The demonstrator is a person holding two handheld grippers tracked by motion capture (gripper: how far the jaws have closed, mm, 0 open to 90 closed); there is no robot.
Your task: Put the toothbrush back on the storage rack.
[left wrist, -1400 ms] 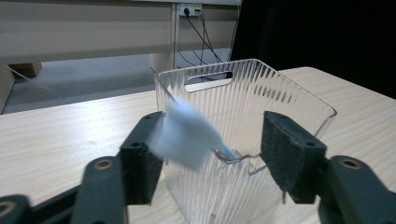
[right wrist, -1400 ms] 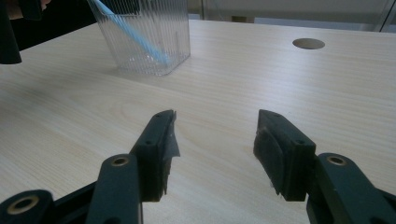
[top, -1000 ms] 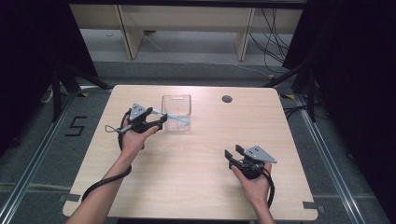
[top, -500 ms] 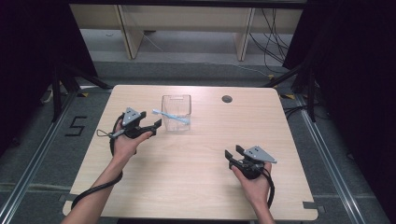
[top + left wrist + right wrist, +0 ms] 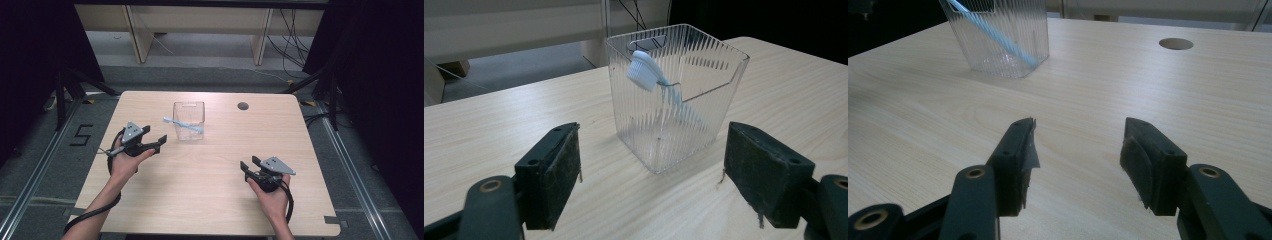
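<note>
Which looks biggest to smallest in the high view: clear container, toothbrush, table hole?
1. Clear container.
2. Toothbrush, leaning in it with its head past the rim.
3. Table hole, smallest.

Pale matt wood-grain table [image 5: 210, 190], clear ribbed glossy plastic container [image 5: 674, 95], light blue plastic toothbrush [image 5: 659, 82] with white bristles, matt black gripper jaws with rough, fraying pads [image 5: 569, 175]

Light wooden table [image 5: 210, 200] with a round cable hole [image 5: 243, 106] near its far edge. Grey floor [image 5: 360, 185] around it, a "5" marking [image 5: 81, 135] off its left side, wooden shelving legs [image 5: 137, 35] and black cables [image 5: 292, 45] beyond it, dark curtains either side.
</note>
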